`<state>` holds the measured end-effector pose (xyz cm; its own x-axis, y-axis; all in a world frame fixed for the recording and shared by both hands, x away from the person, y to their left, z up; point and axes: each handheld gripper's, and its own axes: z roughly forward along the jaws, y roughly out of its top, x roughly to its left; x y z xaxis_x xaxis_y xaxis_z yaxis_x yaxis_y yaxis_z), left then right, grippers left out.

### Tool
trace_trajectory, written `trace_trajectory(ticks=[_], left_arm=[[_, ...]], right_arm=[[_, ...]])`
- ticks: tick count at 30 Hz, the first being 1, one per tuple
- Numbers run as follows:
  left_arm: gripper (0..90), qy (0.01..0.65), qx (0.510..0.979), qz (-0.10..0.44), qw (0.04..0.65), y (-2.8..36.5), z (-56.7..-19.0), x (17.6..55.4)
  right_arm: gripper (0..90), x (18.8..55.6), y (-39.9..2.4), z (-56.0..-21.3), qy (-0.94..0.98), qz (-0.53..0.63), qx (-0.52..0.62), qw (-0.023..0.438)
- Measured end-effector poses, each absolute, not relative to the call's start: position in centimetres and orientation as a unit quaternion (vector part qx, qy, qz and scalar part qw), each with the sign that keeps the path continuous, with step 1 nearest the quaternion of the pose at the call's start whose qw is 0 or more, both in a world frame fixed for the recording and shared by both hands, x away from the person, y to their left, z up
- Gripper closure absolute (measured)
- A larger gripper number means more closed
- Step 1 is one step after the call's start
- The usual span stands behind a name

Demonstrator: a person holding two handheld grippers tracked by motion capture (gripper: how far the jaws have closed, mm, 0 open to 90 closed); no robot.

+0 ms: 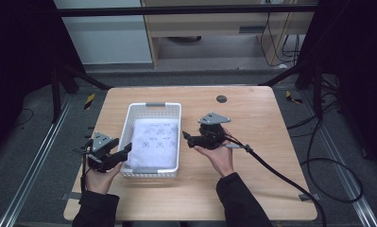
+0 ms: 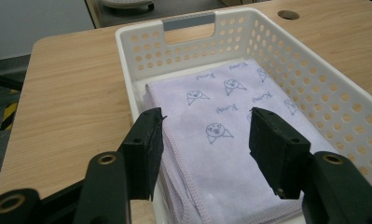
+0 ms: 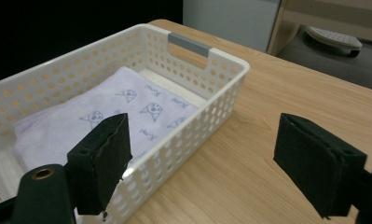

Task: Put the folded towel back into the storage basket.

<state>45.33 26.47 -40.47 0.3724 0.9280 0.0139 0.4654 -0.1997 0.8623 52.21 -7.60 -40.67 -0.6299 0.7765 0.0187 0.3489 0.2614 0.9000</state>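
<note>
Now folded lilac towel (image 2: 221, 140) in white basket (image 2: 141, 56), left claw (image 2: 207, 140) released above it, right claw (image 3: 202, 158) released beside basket.

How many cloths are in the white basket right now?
1: a folded lilac cloth with small printed faces lies flat on the floor of the white basket. Its stacked edges look like folds of one cloth; another underneath could be hidden.

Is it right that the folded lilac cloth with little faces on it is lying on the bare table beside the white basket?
Not quite. The folded lilac cloth with the little faces lies inside the white basket, on its floor, not on the table beside it. The left gripper view shows the basket's perforated walls around the cloth.
</note>
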Motion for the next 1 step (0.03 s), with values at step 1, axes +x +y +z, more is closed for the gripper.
trace_trajectory(ticks=[1], left_arm=[[43.5,0.481,0.721,0.286,0.409,26.49,-40.46,45.27]], right_arm=[[18.0,52.01,-8.08,-40.69,0.761,0.484,0.37,0.221]])
